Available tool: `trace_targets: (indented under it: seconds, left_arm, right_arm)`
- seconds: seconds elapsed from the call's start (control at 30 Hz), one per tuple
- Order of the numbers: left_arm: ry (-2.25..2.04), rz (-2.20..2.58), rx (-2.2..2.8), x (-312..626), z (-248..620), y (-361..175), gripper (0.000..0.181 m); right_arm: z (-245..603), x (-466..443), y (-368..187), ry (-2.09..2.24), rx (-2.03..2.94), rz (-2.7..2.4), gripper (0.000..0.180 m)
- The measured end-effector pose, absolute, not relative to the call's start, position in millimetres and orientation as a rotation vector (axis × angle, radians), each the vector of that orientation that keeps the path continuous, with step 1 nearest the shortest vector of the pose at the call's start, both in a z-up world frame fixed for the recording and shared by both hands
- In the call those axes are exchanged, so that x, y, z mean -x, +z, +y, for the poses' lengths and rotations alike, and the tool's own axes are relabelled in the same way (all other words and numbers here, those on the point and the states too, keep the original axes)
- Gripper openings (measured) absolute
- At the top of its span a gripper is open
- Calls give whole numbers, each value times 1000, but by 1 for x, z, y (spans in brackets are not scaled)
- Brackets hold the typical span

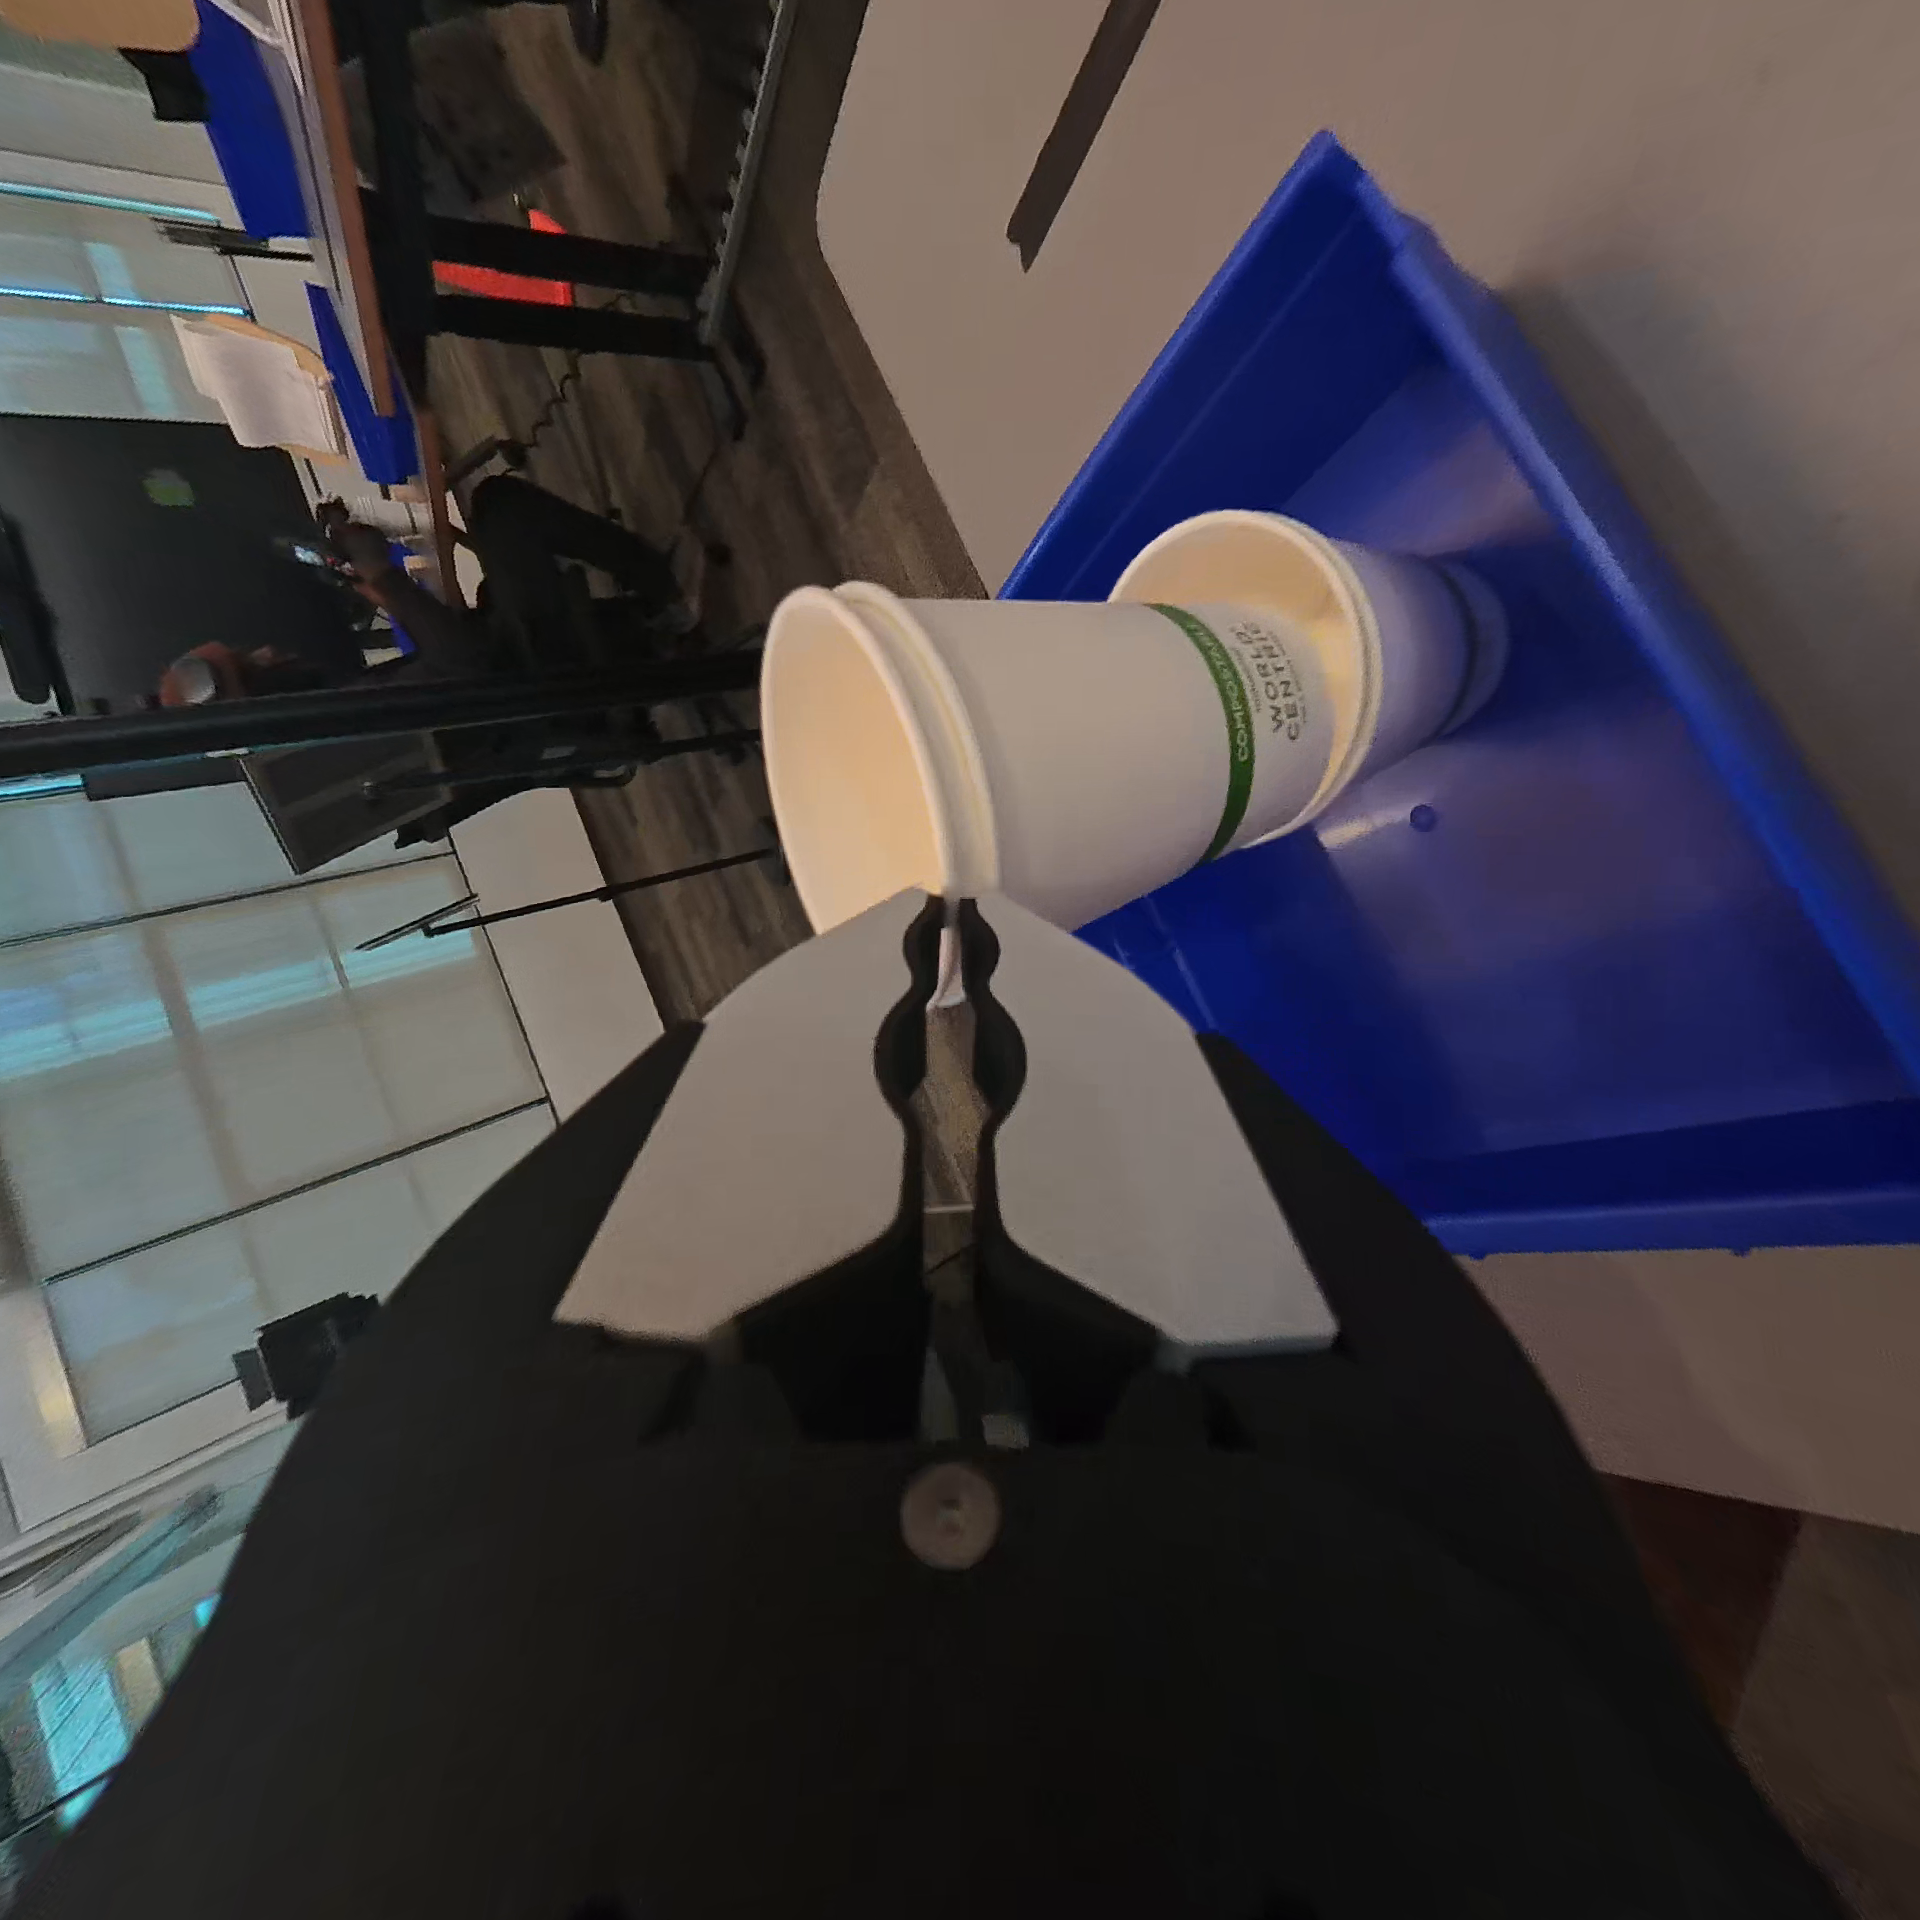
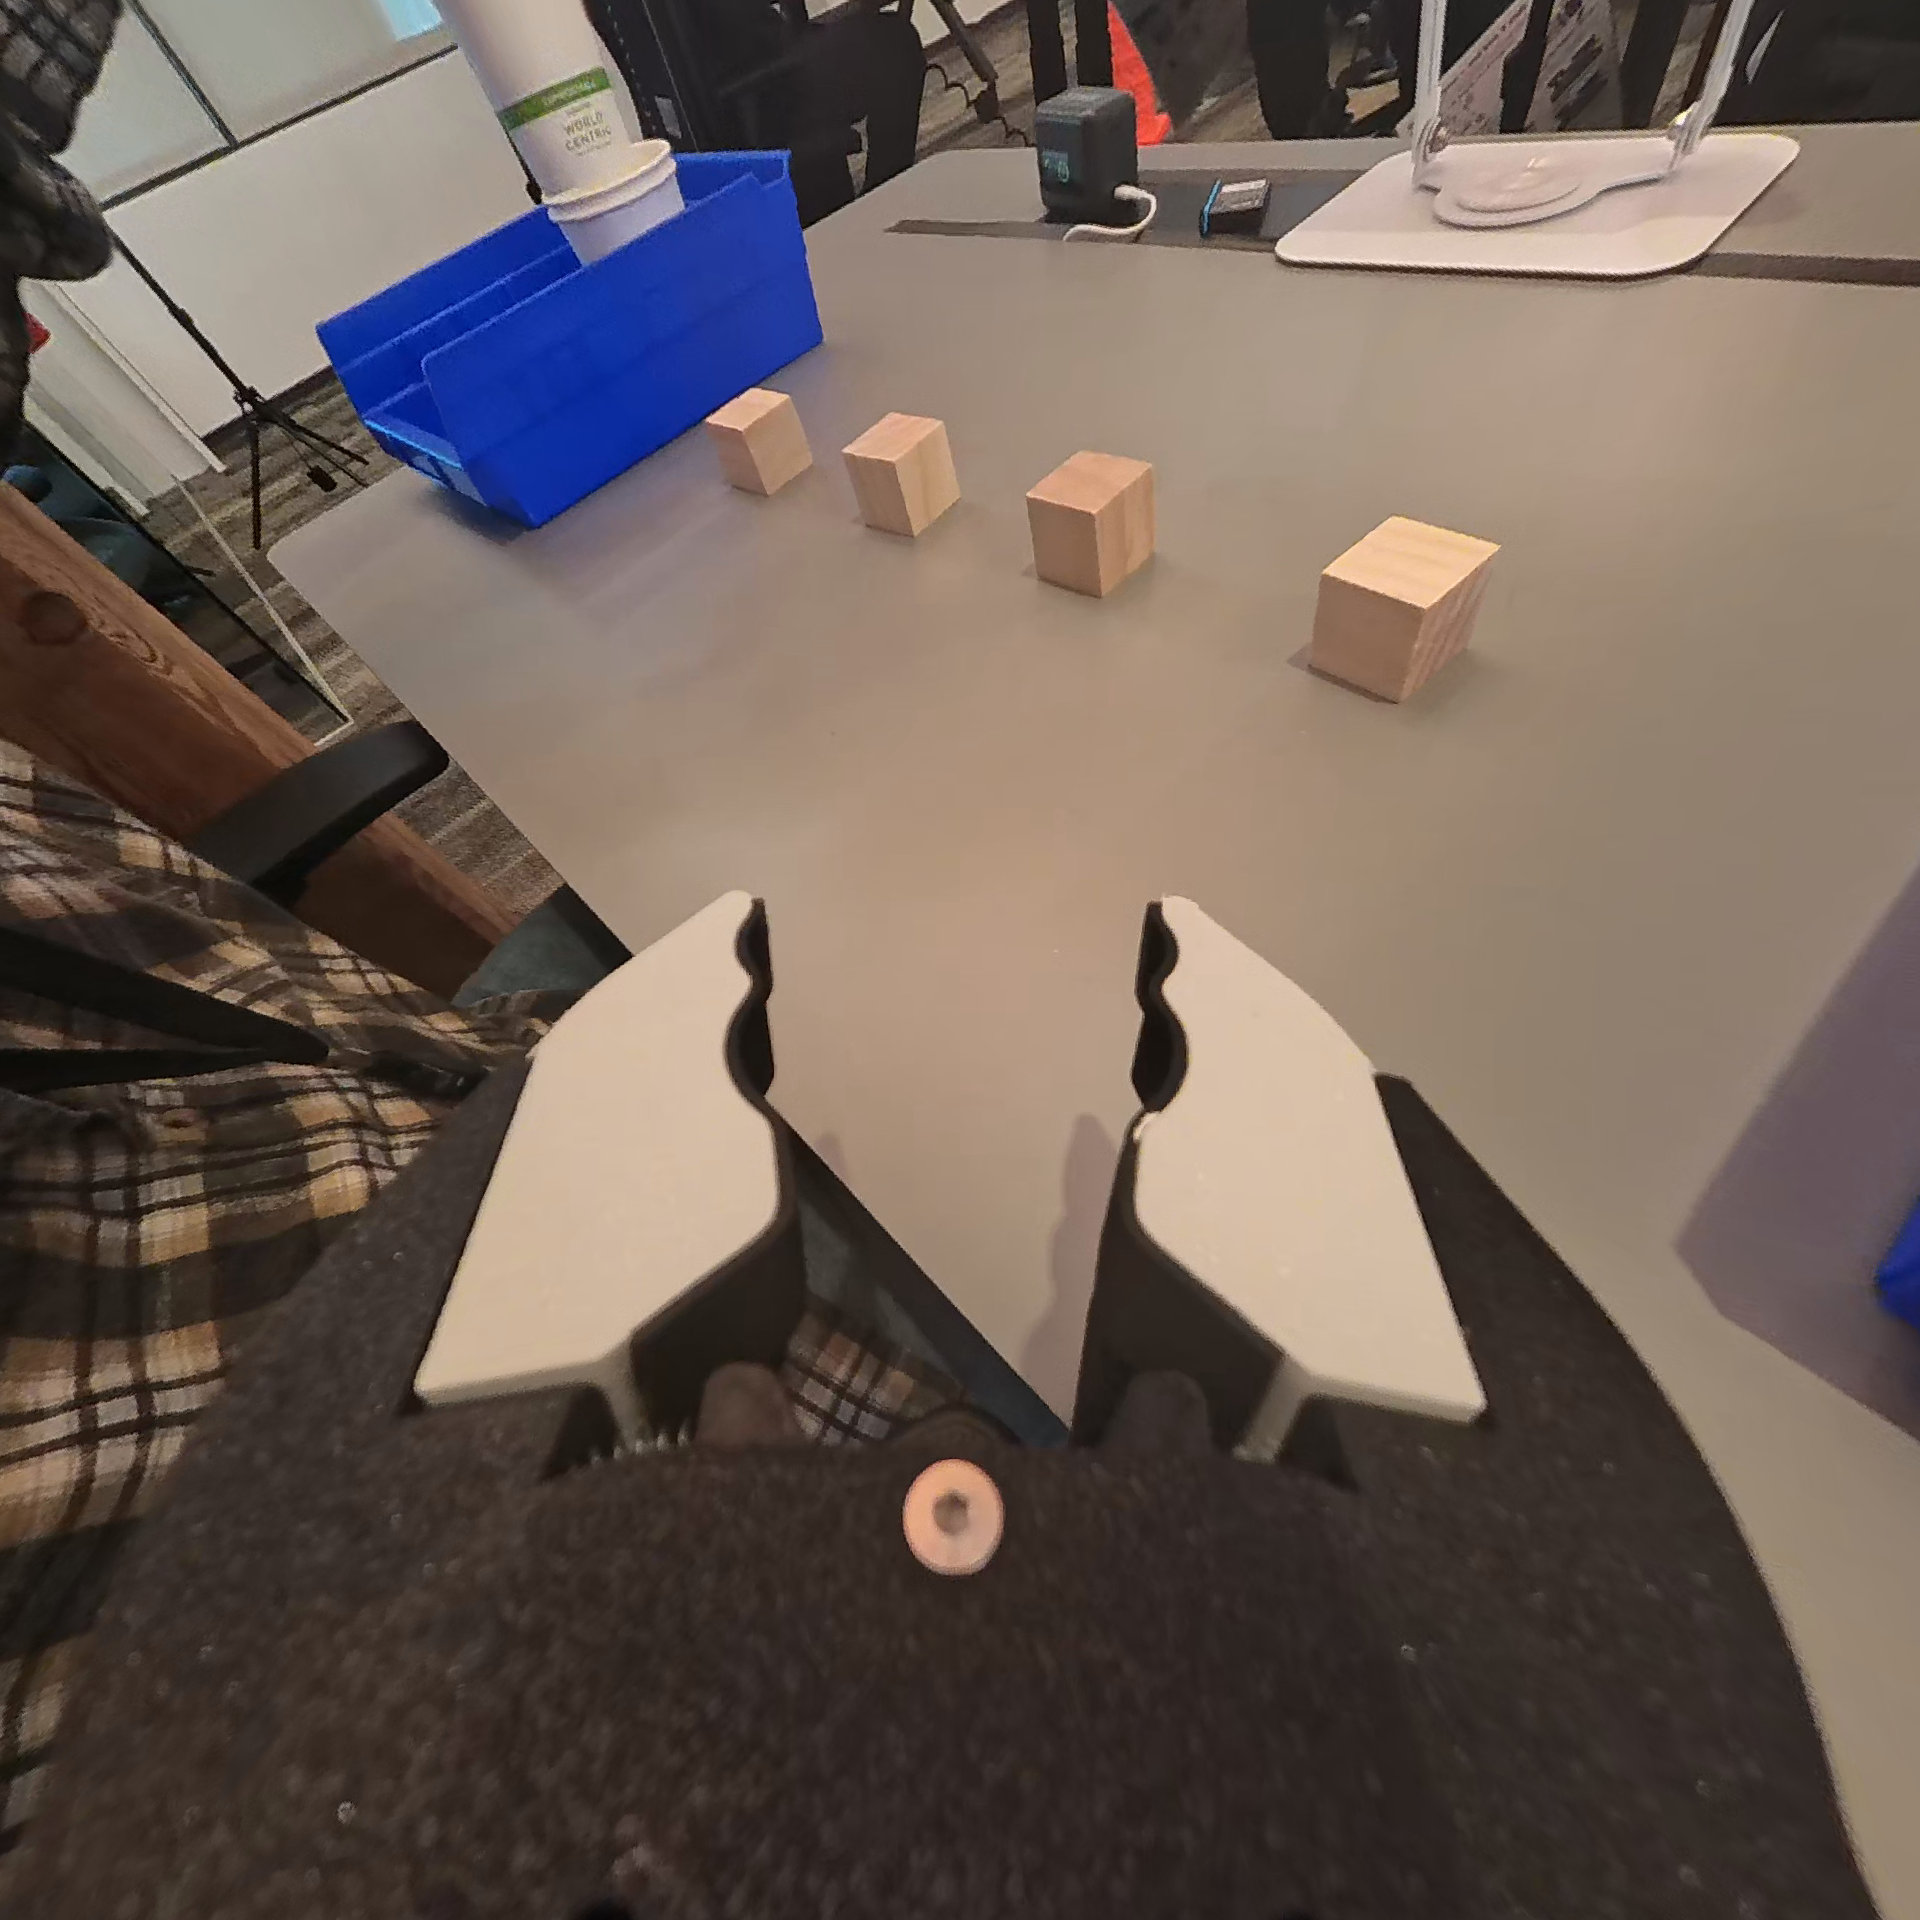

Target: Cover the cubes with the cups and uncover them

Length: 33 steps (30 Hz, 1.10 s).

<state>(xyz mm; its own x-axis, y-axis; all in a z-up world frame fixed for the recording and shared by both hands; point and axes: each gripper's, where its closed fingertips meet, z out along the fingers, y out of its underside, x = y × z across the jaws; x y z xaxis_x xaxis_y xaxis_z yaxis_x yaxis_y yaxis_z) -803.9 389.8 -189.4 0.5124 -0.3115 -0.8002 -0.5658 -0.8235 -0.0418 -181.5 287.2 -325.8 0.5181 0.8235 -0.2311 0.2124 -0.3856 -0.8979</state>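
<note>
My left gripper [image 1: 951, 940] is shut on the rim of a white paper cup [image 1: 1049, 748] with a green band. The cup's base still sits in the mouth of another white cup [image 1: 1423, 655] that stands in a blue bin [image 1: 1662, 987]. The right wrist view shows the same held cup [image 2: 556, 94] above the lower cup [image 2: 618, 208] in the bin [image 2: 623, 353]. Several wooden cubes stand in a row on the grey table [image 2: 935, 727]; the nearest [image 2: 1403, 623] is at right, the farthest [image 2: 758, 442] beside the bin. My right gripper [image 2: 956, 935] is open and empty above the table's near edge.
A white stand base [image 2: 1538, 208], a dark small device with a cable [image 2: 1086, 156] and a dark strip lie at the table's far edge. A plaid sleeve [image 2: 156, 1091], a black chair arm [image 2: 322, 800] and a wooden surface [image 2: 135, 675] are at left. A tripod [image 2: 260, 416] stands beyond the bin.
</note>
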Motion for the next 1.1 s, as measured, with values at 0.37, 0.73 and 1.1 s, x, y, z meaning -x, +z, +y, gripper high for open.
trace_targets:
  seconds: [0.37,0.73,1.1]
  left_arm:
    - [1293,648,2372,806,392,-180,2]
    - [1322,610,2303,798,405,-166,2]
    - [1407,653,2302,802,412,-178,2]
  right_arm:
    - [287,186,-329,894,1884,-861,67]
    - [287,187,-328,893,1876,-863,67]
    - [288,183,-327,892,1878,-851,67]
